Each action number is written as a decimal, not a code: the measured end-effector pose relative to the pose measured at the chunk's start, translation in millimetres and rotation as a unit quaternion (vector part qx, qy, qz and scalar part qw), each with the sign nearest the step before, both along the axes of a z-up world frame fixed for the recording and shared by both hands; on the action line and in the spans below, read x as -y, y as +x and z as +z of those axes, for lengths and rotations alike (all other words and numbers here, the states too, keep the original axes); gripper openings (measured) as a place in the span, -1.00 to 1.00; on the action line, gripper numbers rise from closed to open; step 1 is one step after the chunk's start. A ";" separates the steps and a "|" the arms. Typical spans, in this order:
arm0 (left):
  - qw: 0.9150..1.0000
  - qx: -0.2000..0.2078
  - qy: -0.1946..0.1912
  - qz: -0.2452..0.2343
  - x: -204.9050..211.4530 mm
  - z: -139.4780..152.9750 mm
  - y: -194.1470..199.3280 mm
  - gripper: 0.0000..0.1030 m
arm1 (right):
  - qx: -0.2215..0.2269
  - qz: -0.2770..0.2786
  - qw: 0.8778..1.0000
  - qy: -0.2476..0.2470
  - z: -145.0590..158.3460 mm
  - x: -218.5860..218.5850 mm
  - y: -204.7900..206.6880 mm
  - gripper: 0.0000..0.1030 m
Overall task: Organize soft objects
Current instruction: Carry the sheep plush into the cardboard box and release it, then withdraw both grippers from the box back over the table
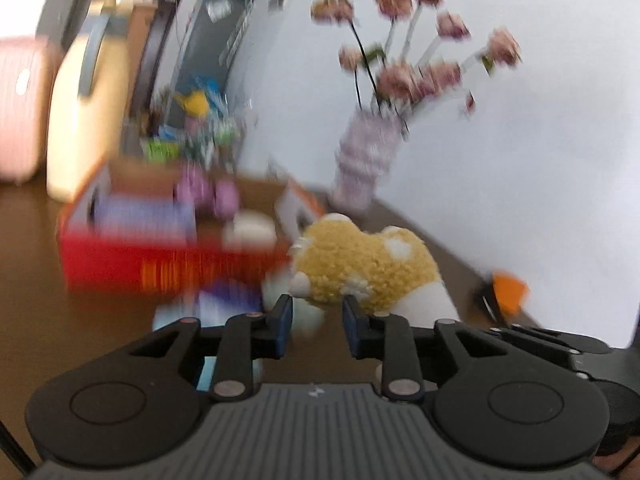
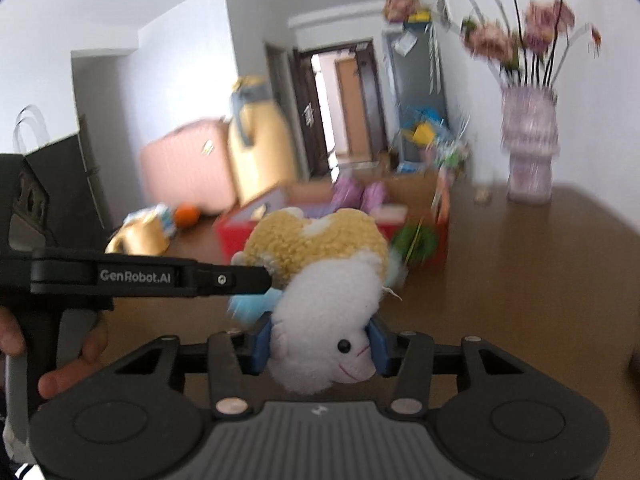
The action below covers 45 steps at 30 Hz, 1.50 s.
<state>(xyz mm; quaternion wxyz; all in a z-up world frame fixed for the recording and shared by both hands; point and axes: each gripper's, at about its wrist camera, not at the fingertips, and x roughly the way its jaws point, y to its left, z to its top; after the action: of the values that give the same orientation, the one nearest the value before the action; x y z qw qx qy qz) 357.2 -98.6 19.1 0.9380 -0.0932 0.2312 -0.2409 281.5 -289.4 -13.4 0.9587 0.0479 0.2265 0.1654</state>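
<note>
A plush sheep with a yellow woolly body and white head (image 2: pixel 328 292) is held above the brown table. My right gripper (image 2: pixel 320 346) is shut on its white head. The sheep also shows in the left wrist view (image 1: pixel 368 268), just beyond my left gripper (image 1: pixel 317 320), which is open and empty, its fingertips close to the sheep's yellow body. From the right wrist view the left gripper reaches in from the left, its finger (image 2: pixel 240 278) touching the sheep's side. A red box (image 1: pixel 168 256) holding soft toys stands behind.
A vase of pink flowers (image 1: pixel 368 160) stands by the white wall on the table (image 2: pixel 540 280). A light blue and purple soft item (image 1: pixel 224 304) lies before the box. Yellow and pink suitcases (image 2: pixel 256 152) stand beyond. An orange object (image 1: pixel 508 288) lies at right.
</note>
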 end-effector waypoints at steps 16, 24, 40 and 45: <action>0.991 -0.024 0.107 0.082 4.5 -6.3 212.1 -0.12 | -0.070 -0.118 0.955 -0.262 -1.4 -53.1 312.9 -0.08; 0.986 -0.046 0.118 0.104 -21.3 -25.9 224.7 0.06 | -0.152 -0.074 0.963 -0.211 -13.2 -52.8 340.8 0.10; 0.986 0.028 0.126 0.106 -15.5 76.7 129.2 0.55 | -0.086 -0.070 0.989 -0.098 112.3 1.5 265.1 0.13; 0.983 0.046 0.131 0.123 -24.2 63.6 55.2 0.55 | -0.027 -0.062 0.995 -0.077 123.7 5.1 181.8 0.17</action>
<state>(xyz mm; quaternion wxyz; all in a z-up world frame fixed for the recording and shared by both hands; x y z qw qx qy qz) 412.4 -74.4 82.7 0.9743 0.0142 0.2037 -0.0952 463.3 -294.6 110.4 0.9614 -0.0078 0.2609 0.0868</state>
